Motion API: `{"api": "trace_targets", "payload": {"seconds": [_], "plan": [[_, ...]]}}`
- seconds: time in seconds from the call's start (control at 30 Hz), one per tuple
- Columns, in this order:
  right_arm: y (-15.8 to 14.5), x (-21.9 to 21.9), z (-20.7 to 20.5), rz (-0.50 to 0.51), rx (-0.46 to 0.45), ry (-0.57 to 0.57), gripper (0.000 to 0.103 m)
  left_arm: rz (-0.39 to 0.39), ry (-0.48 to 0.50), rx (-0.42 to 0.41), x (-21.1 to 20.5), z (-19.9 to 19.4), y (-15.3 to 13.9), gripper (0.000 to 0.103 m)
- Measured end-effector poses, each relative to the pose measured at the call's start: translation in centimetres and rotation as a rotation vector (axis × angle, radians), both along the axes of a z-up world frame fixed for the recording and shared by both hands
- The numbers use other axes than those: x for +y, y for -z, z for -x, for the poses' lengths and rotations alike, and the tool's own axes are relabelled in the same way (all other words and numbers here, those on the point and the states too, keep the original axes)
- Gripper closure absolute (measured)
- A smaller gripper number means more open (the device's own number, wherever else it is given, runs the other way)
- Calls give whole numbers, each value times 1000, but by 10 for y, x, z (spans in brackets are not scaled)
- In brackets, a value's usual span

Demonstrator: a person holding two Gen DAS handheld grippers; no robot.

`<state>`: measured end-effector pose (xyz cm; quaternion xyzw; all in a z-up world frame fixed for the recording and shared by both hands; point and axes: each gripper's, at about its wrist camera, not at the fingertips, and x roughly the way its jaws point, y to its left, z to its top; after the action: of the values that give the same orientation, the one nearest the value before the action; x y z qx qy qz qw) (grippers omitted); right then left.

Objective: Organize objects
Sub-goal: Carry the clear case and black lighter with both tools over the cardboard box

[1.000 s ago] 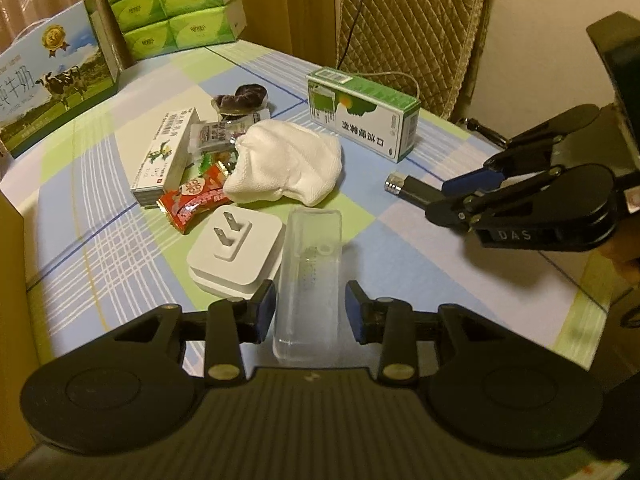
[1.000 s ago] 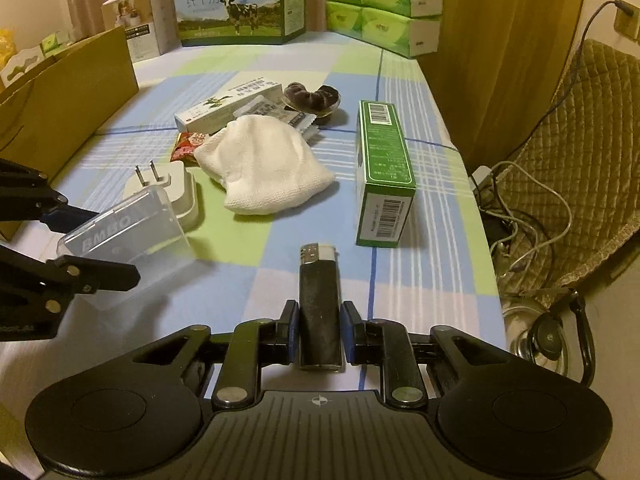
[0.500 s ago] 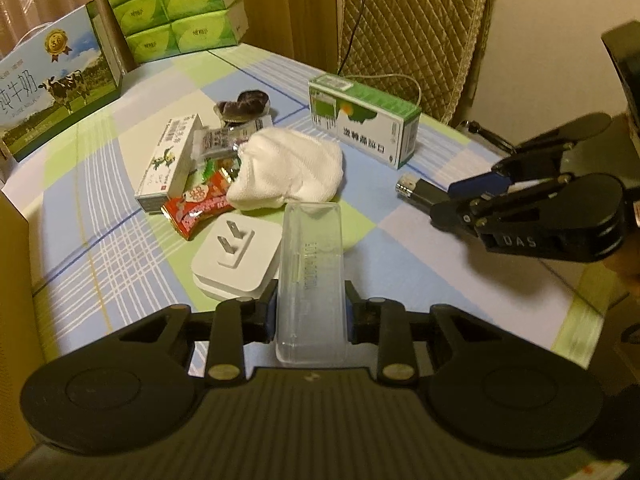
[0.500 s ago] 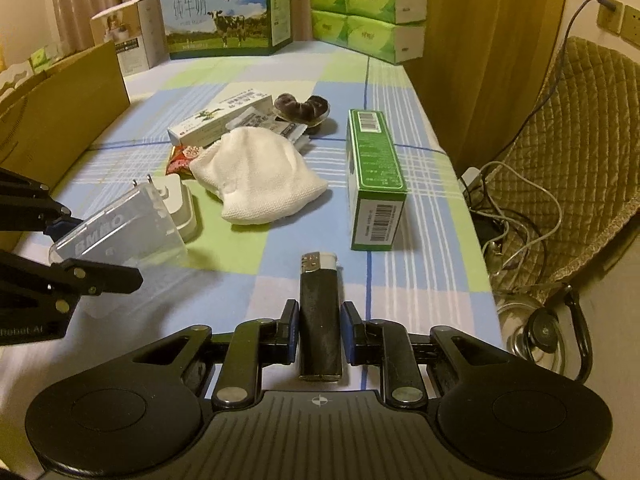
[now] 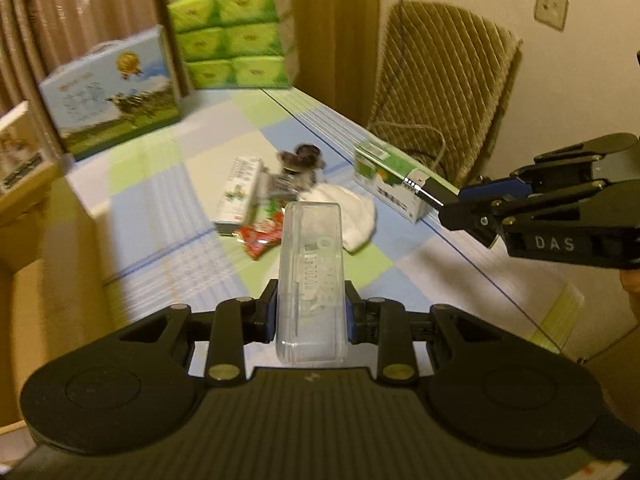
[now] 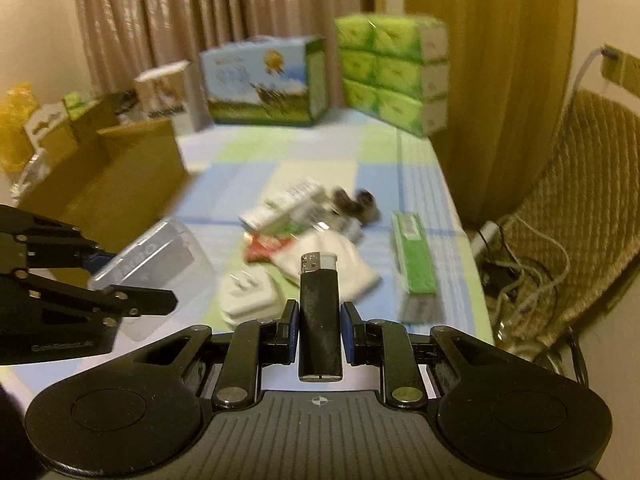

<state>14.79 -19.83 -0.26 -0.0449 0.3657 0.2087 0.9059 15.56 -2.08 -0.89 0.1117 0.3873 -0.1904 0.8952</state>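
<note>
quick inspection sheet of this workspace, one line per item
surface: checked tablecloth, blurred
job's things: clear case and black lighter, both lifted; cardboard box open at left
clutter: white cloth, plug adapter, green carton, red packet
grippers: left hand-held gripper shut on case; right hand-held gripper shut on lighter
cables: tangle by chair
surroundings: curtain, tissue packs, milk box

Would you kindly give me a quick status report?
Left tongs shut on clear plastic case. Right tongs shut on black lighter. Both lifted above table; nothing in the way.
</note>
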Motion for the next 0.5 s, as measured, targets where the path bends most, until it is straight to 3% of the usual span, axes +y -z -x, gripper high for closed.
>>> {"api": "trace_targets", "payload": {"seconds": [0.2, 0.5], "plan": [[-30, 52, 13, -42, -21, -99, 84, -13, -73, -37, 44, 20, -33, 77], [-52, 156, 20, -103, -21, -254, 84, -49, -230, -65, 141, 44, -71, 77]]}}
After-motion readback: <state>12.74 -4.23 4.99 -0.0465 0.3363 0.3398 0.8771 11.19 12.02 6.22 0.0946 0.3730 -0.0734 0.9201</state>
